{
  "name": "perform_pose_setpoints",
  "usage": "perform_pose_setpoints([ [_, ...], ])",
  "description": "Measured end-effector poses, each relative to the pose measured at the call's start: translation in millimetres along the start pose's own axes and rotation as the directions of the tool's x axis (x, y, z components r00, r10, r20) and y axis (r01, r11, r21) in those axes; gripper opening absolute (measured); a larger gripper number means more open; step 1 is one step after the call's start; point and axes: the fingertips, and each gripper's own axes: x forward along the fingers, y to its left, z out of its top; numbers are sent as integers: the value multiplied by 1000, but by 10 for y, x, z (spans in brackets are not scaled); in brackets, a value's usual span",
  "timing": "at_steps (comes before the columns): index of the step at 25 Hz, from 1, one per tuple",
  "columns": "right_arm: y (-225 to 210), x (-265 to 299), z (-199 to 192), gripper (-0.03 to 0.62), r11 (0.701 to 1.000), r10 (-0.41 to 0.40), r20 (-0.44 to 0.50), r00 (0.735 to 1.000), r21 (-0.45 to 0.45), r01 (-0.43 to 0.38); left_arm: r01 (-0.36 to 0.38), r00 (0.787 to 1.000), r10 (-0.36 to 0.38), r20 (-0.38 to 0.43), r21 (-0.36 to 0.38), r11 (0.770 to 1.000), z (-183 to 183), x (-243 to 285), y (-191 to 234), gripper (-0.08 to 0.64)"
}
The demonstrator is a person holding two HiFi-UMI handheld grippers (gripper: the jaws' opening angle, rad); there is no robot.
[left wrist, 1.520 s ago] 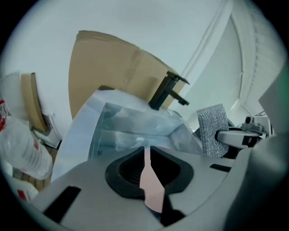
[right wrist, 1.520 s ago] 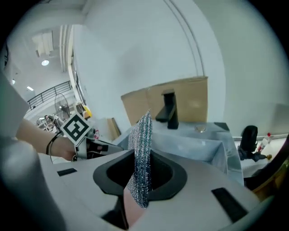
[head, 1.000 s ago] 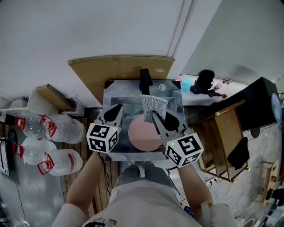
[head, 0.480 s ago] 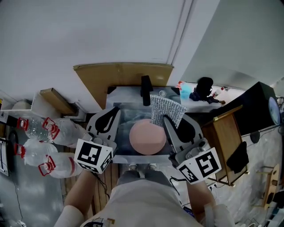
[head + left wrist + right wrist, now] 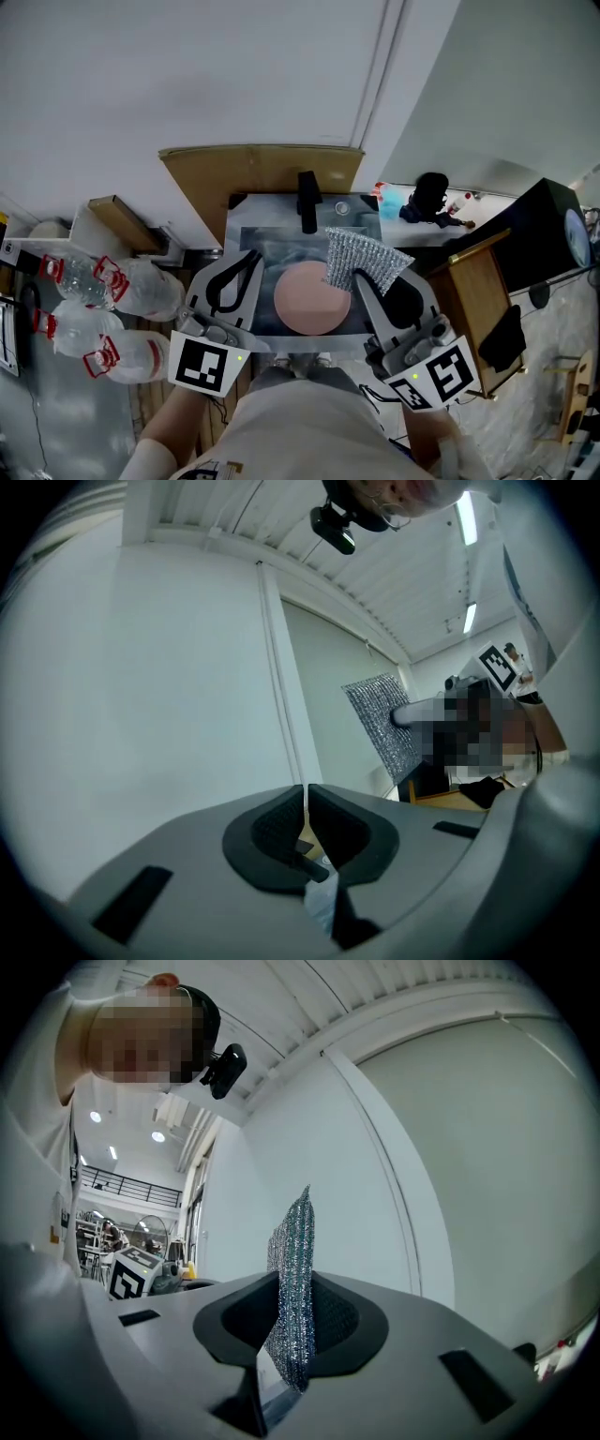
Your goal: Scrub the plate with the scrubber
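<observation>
I find the white wall [image 5: 187,75] filling the upper scene, with a brown board [image 5: 253,169] leaning against it behind the steel sink [image 5: 246,236], presumably as a splash guard. Clear water bottles [image 5: 131,281] lie on the floor to the left and play no part in the task. A dark faucet [image 5: 307,200] stands at the sink's back edge. The pink plate [image 5: 309,300] lies flat, face up, in the basin, which I judge the proper place for scrubbing since the basin walls contain it. The silver mesh scrubber [image 5: 364,257] hangs over the plate's upper right edge in the head view. It is clear of the plate, for the right gripper view shows it standing on edge against bare wall. The right gripper [image 5: 295,1309] is clamped on the scrubber's lower part, pads pressing both faces, most of the sheet projecting free as a working surface. The left gripper [image 5: 306,797] has its jaws together with only a hairline gap and nothing between them. It hovers beside the plate's left edge, touching nothing. I judge scrubbing is not under way: the scrubber must come down onto the plate, with the left gripper steadying the rim.
</observation>
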Motion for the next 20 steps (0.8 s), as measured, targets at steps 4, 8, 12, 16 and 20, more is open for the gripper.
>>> perform_pose_setpoints([
  [4,-26,-55,-11,106,997,-33,-15,999,-65,32,30,1000,-30,-5,-23,999,7,-2,-82,30],
  [8,-87,-115,10,106,997,-49,-10,999,-56,49,37,999,-37,-14,-38,999,3,3,-114,30],
  [12,-138,-134,14,106,997,-56,-10,998,-56,55,45,999,-46,-27,-32,998,-9,41,-138,30],
  [16,-182,-153,-2,106,996,-69,-11,998,-50,69,49,998,-50,-27,-37,998,-11,71,-144,29],
  [20,-186,-160,-31,106,996,-73,-14,997,-49,72,48,998,-49,-25,-38,998,-11,68,-134,29],
])
